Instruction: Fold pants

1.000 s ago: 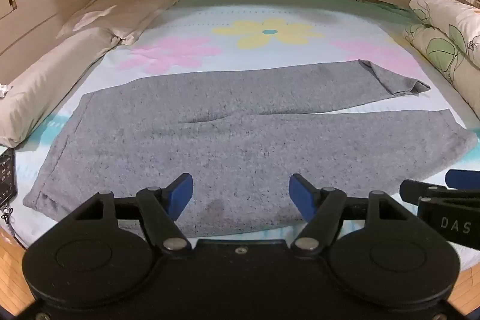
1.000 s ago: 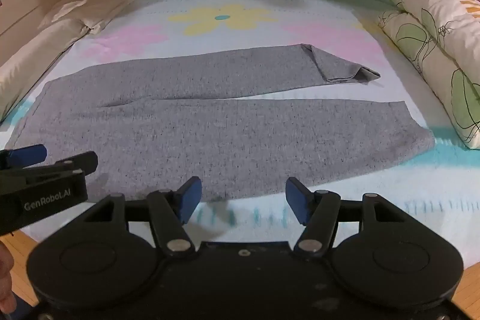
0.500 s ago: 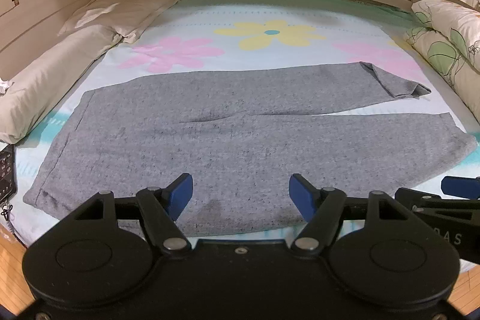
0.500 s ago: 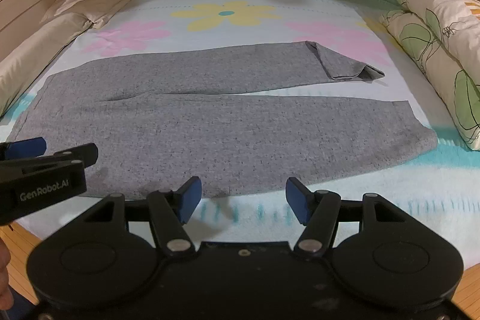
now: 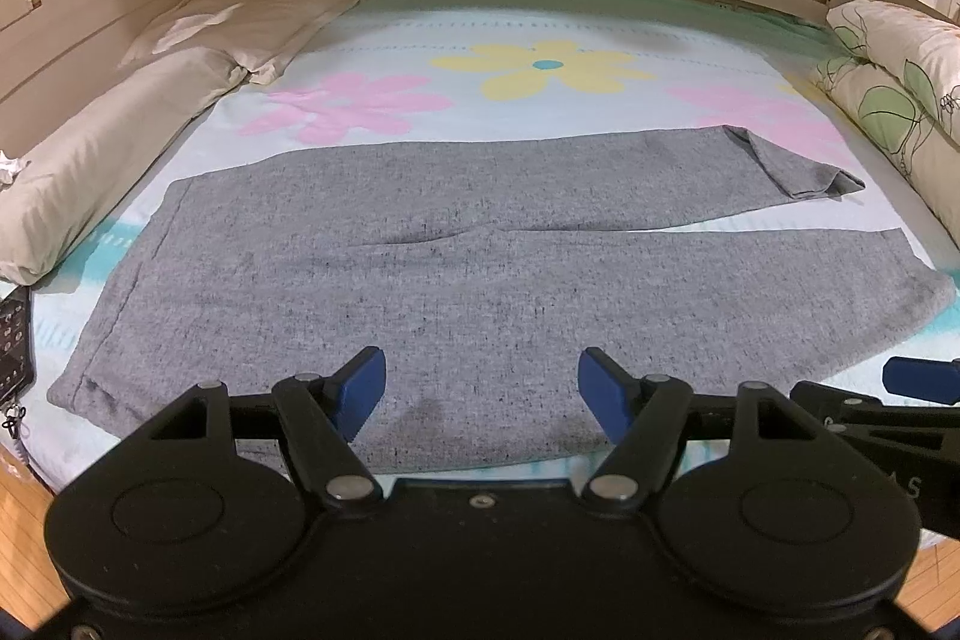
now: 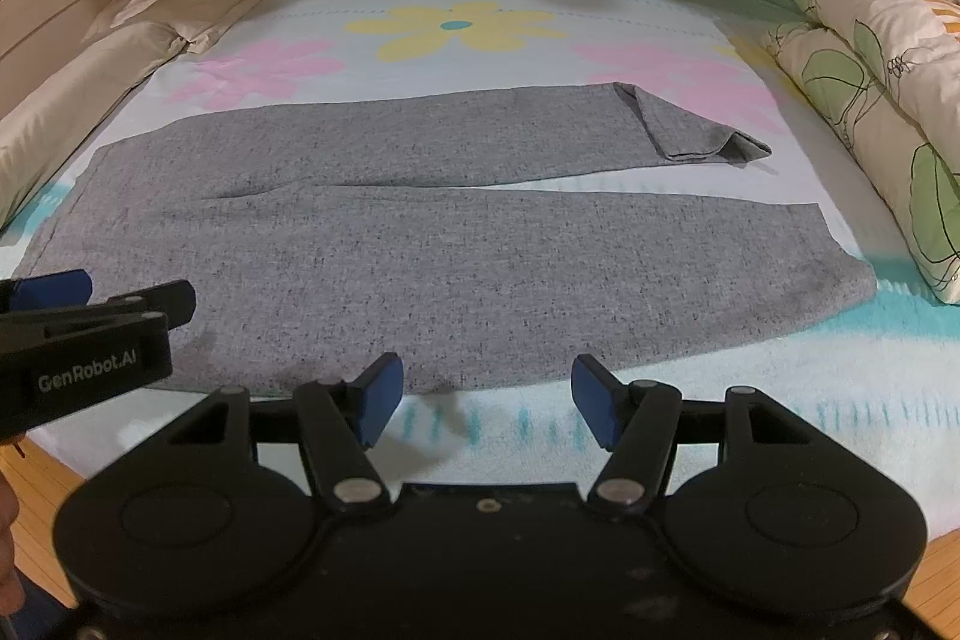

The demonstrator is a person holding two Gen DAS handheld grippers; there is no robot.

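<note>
Gaping left tongs (image 5: pixel 482 388) above grey pants (image 5: pixel 480 268)

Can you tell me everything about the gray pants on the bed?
The gray pants are speckled, soft-looking knit fabric, spread flat on the flowered bedsheet. The waistband lies at the left, both legs stretch right. The far leg's cuff is folded back on itself; the near leg lies straight. Nothing grips them: both grippers hover open near their front edge.

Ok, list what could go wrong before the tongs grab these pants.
1. The far leg's cuff is already turned back on itself; folding now may trap that crease.
2. The gray pants reach the mattress's near edge, so a pull could drag them off.
3. Left tongs and right tongs, both open, hover close together and could collide.
</note>
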